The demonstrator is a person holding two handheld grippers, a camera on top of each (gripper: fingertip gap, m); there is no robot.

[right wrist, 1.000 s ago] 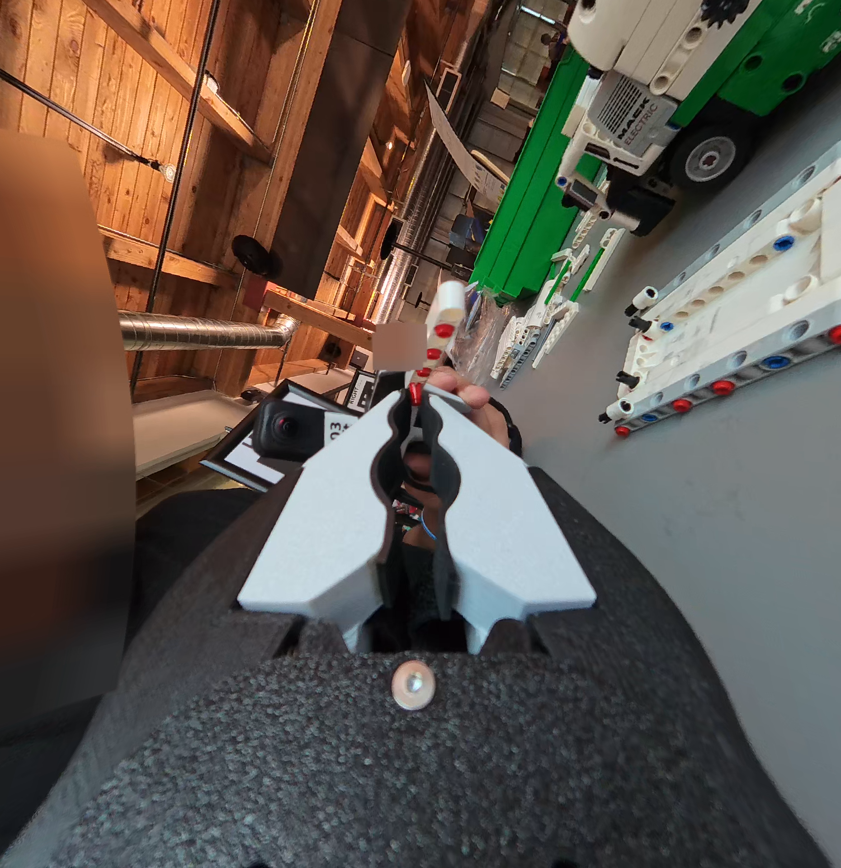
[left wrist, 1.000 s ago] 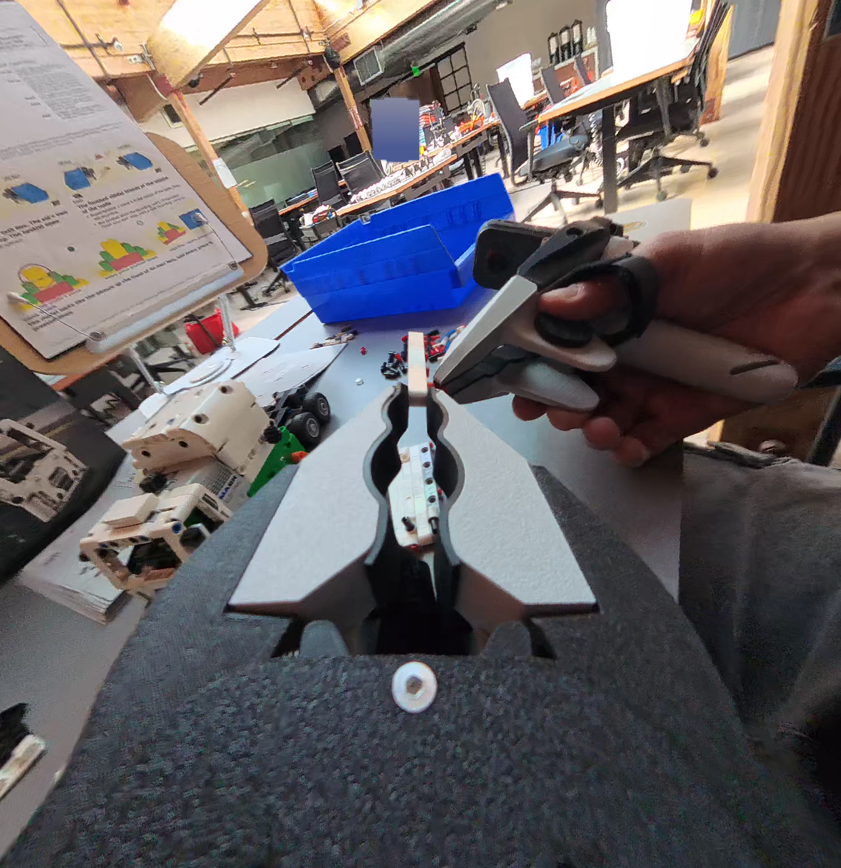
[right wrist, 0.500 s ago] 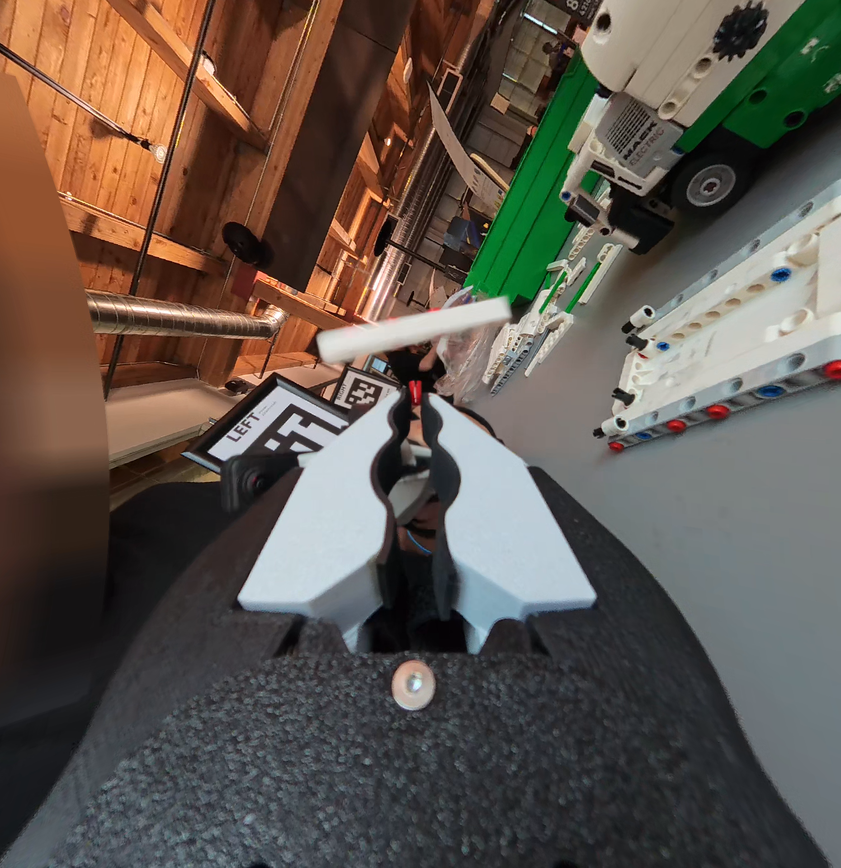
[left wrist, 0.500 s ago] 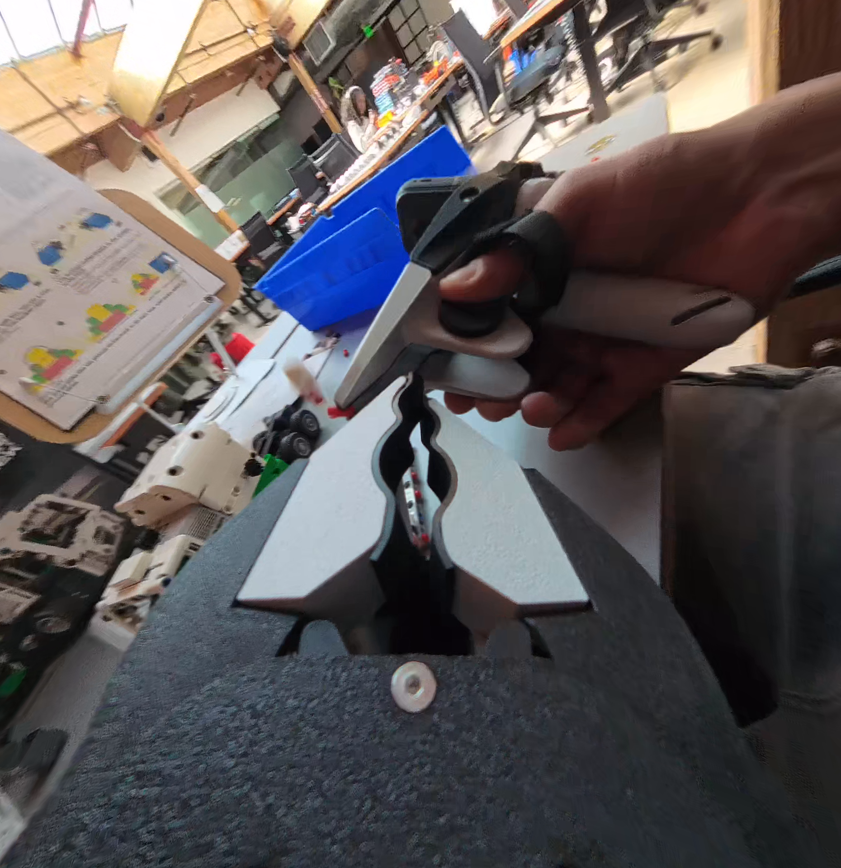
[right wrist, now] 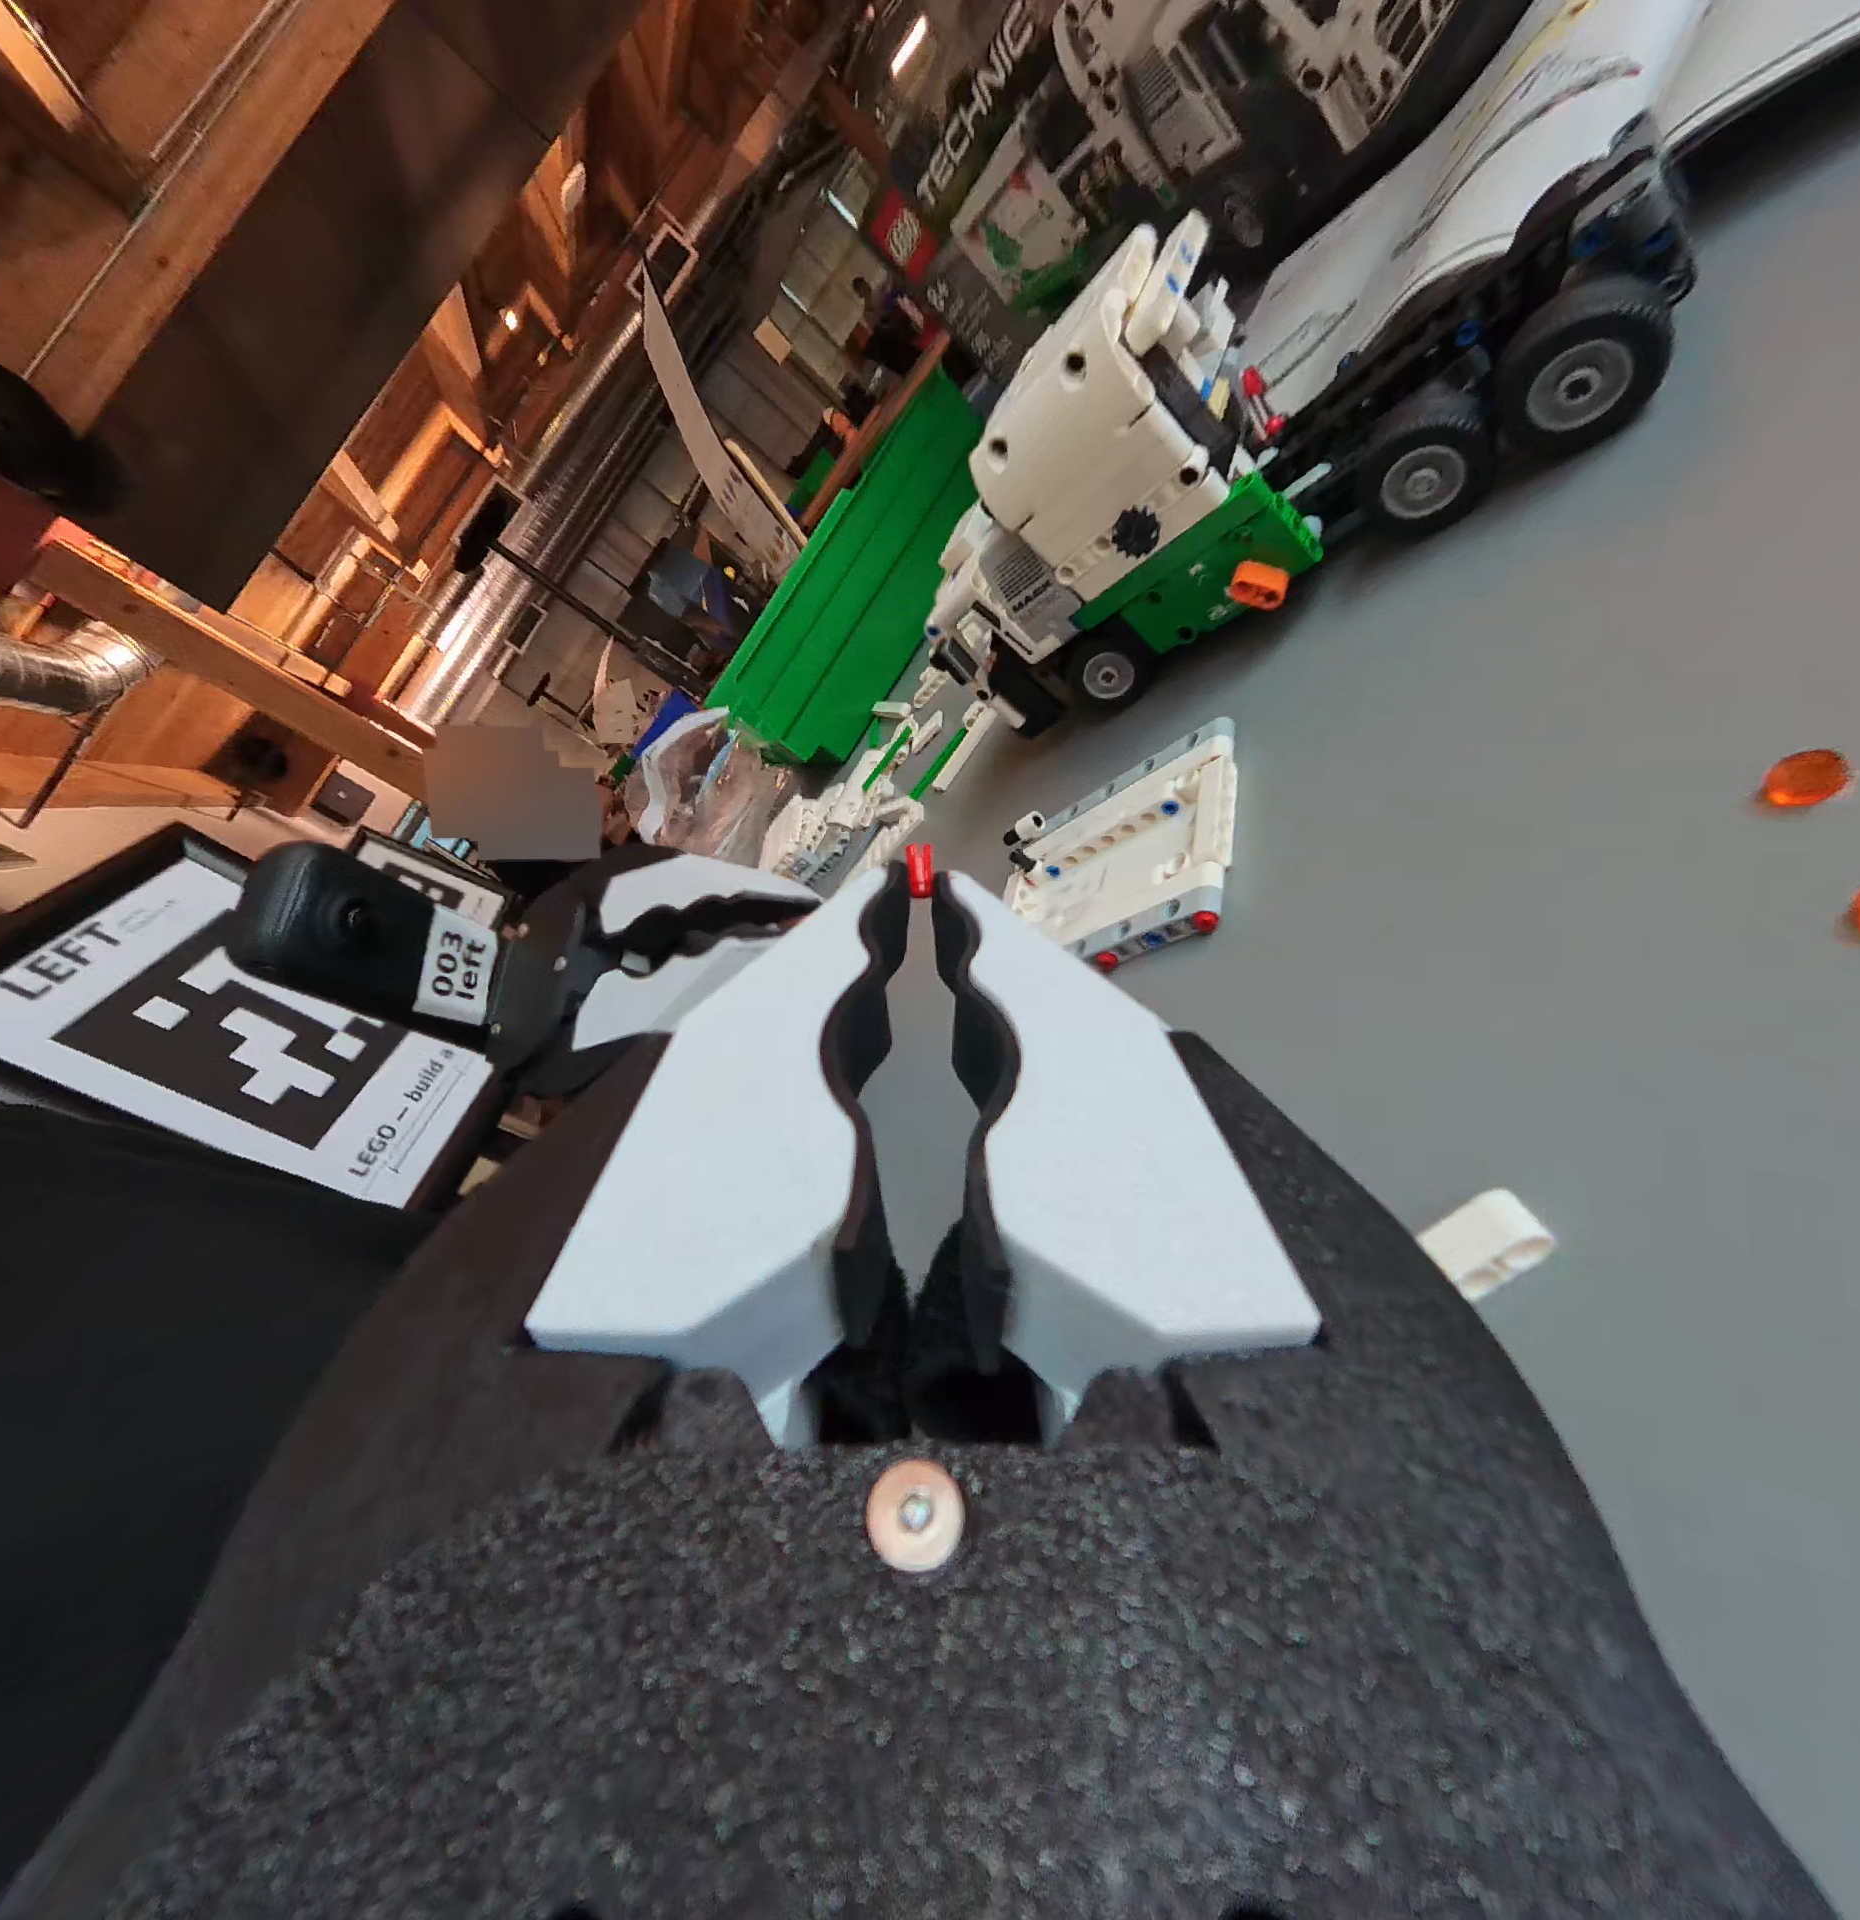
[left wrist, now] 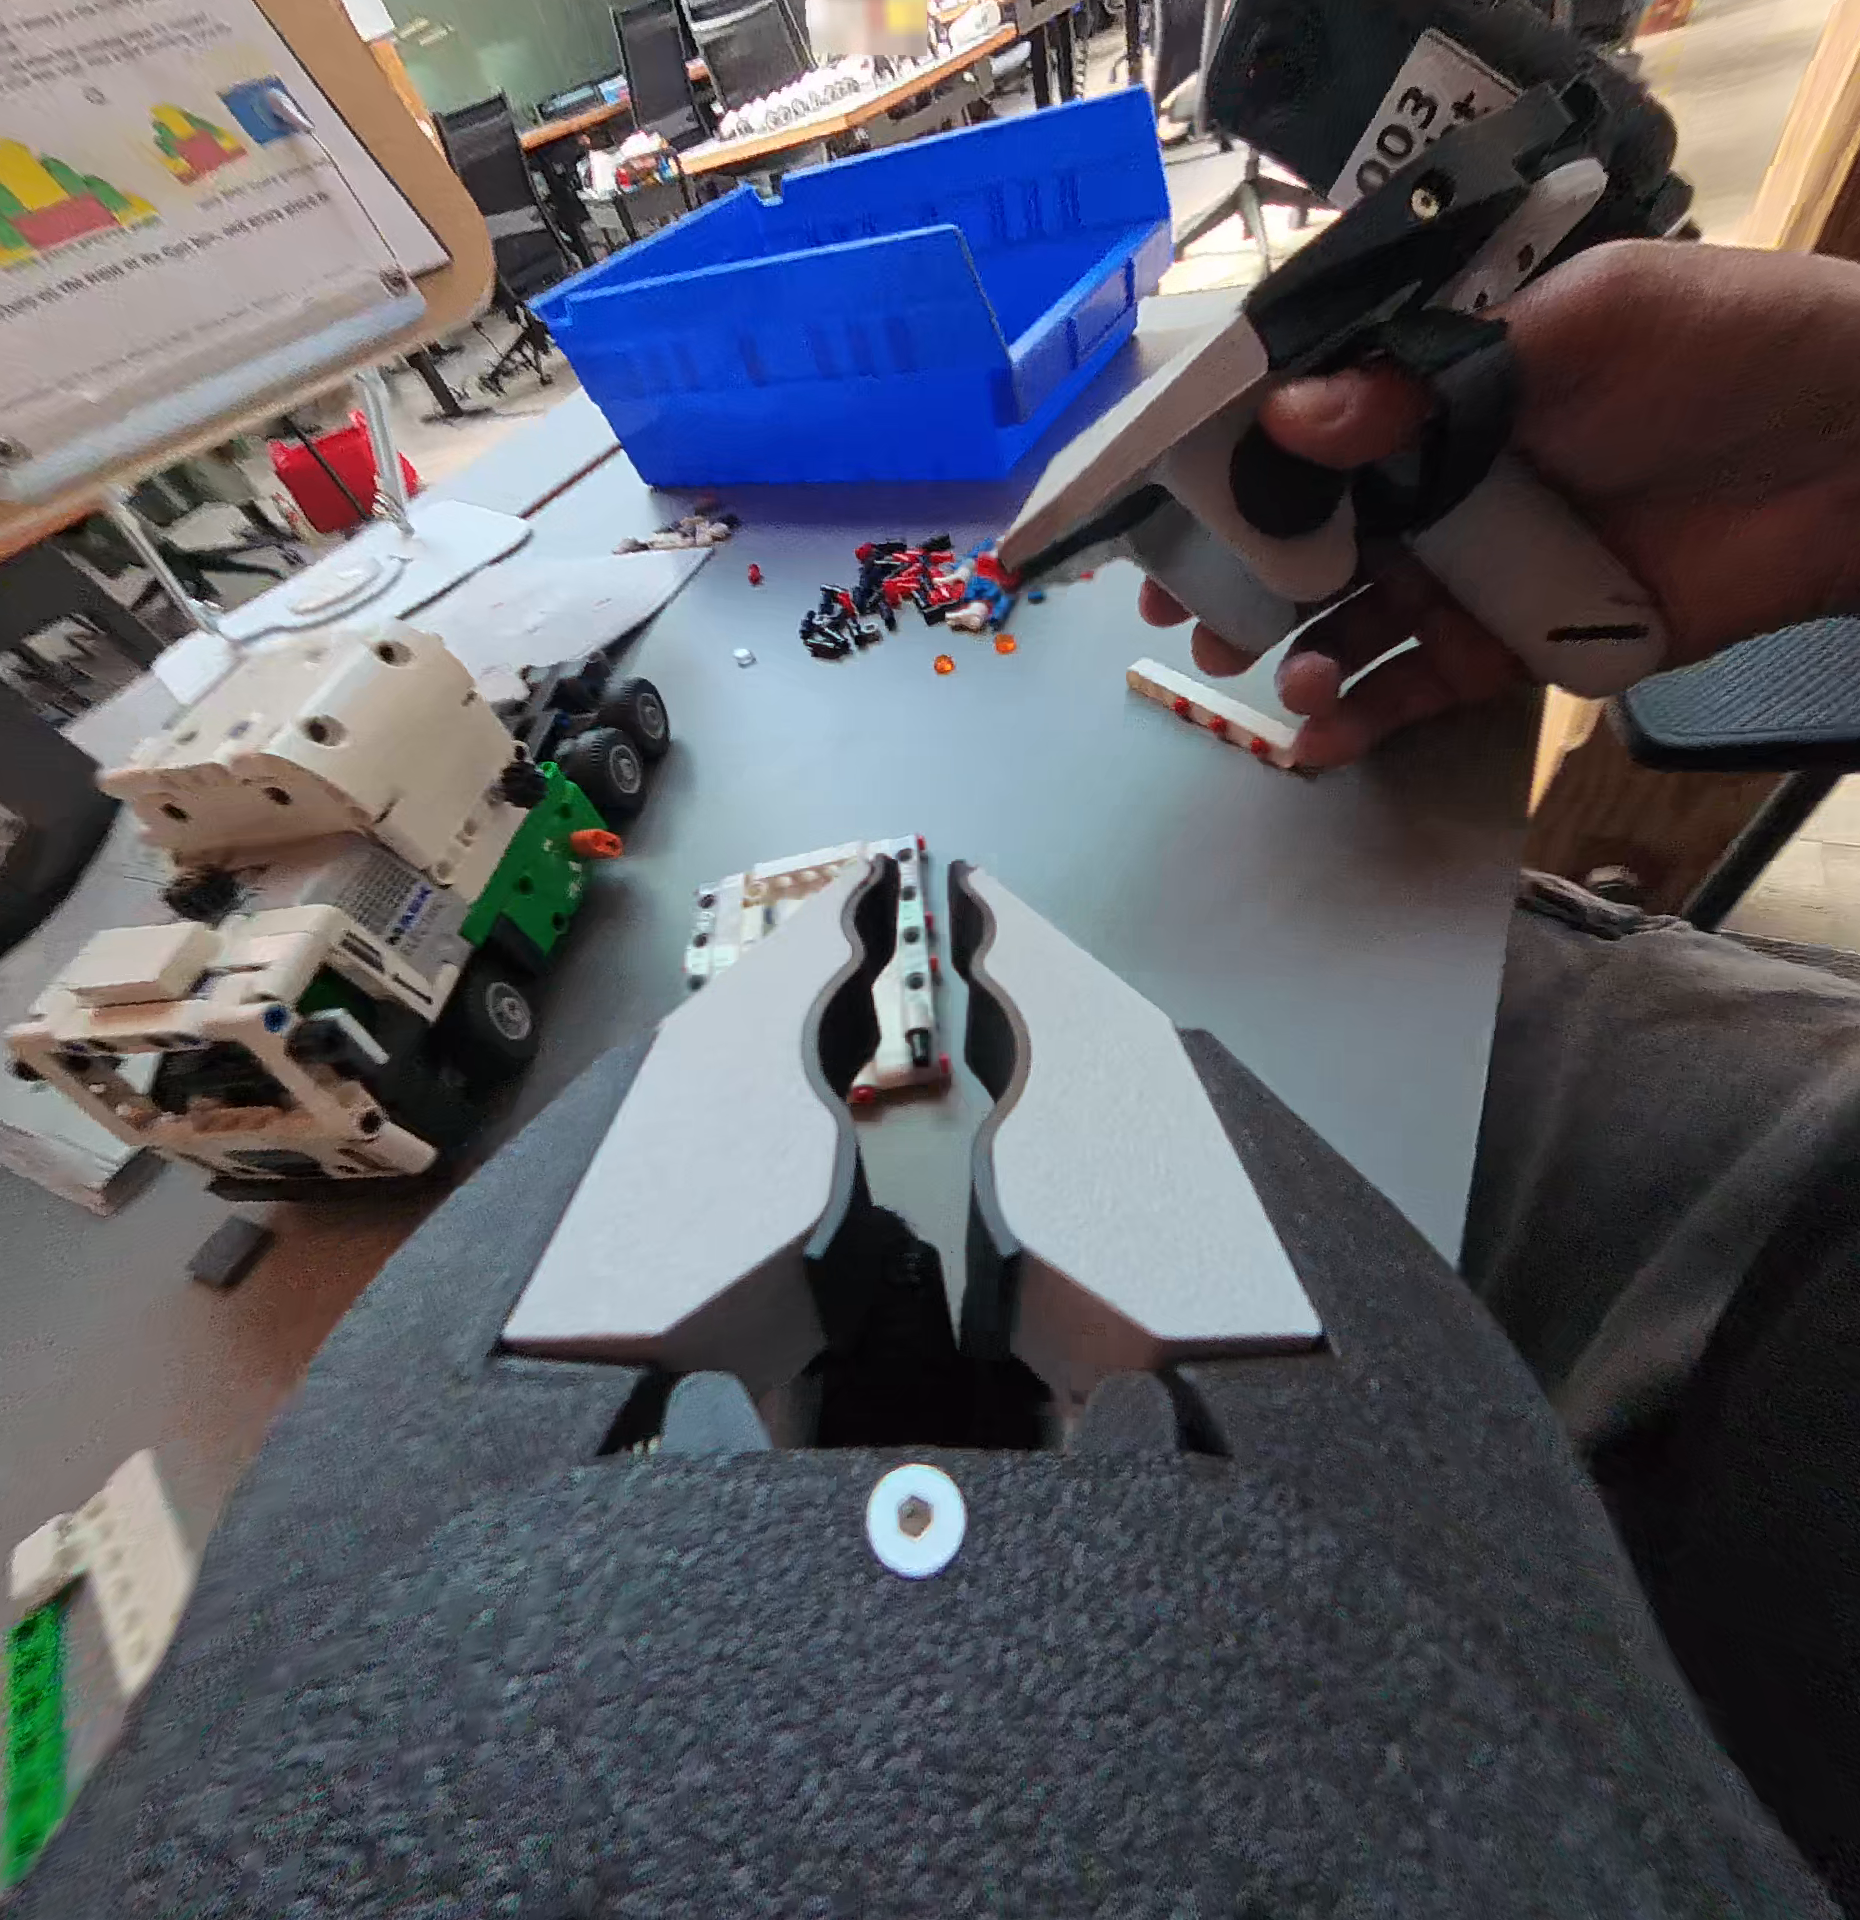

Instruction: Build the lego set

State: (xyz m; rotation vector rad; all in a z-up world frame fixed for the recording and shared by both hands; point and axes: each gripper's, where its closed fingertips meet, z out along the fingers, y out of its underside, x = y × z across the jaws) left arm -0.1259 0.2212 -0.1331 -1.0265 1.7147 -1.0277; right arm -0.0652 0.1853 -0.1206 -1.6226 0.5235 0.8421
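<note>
My left gripper (left wrist: 921, 878) is open by a narrow gap and empty, low over a flat white frame panel (left wrist: 770, 904) with red and blue pins on the grey table. My right gripper (right wrist: 915, 883) is shut on a small red pin (right wrist: 918, 871). In the left wrist view it (left wrist: 1009, 561) points down at a pile of small parts (left wrist: 895, 603). A white beam with red pins (left wrist: 1212, 712) lies on the table under the right hand. The white and green truck (left wrist: 386, 831) stands to the left. The panel also shows in the right wrist view (right wrist: 1134, 862).
A blue bin (left wrist: 853, 312) stands at the back of the table. An instruction sheet on a stand (left wrist: 178, 208) is at the back left. Orange round studs (right wrist: 1809, 777) lie loose on the table. A green bin (right wrist: 853, 603) and more white parts lie beyond the truck (right wrist: 1134, 520).
The white beam has left my left gripper and now lies on the table by the right hand. Both grippers have tilted down toward the table. The right still holds the red pin.
</note>
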